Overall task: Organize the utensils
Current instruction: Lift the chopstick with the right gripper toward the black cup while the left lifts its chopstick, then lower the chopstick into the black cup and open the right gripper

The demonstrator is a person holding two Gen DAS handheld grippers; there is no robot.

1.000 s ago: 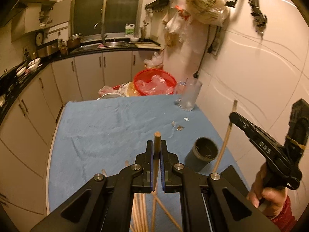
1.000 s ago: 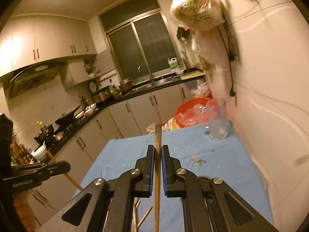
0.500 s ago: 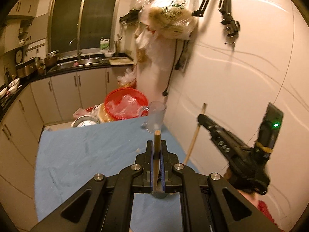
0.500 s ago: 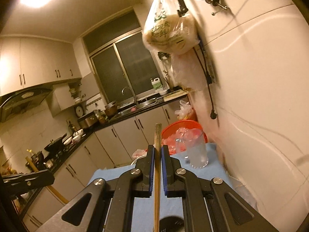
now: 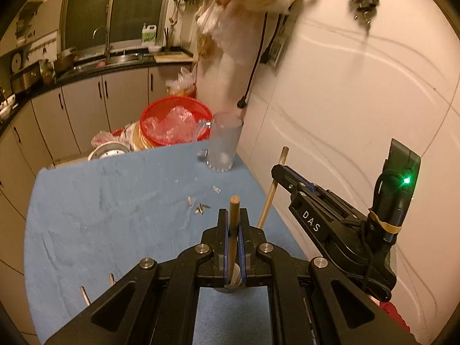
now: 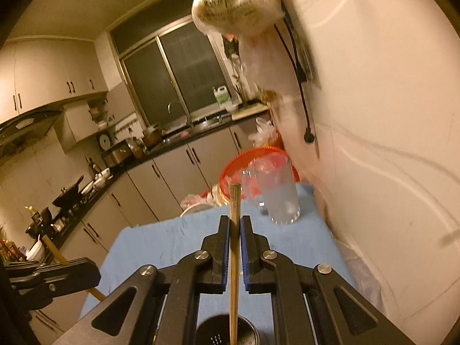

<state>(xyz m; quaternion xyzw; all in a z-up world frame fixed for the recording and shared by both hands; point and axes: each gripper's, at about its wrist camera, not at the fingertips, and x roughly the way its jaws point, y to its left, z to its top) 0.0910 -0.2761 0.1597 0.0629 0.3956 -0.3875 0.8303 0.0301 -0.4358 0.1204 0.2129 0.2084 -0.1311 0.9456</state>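
In the right wrist view the right gripper is clamped on a near-upright chopstick whose lower end appears to sit inside the dark holder at bottom centre; the left gripper likewise clamps its own.

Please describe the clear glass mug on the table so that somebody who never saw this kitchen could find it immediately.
Look at the table with the blue cloth that stands against the pale wall. At its far corner beside that wall, in front of a red basket, stands the clear glass mug. It is the only tall, transparent thing on the cloth, upright, with a handle.
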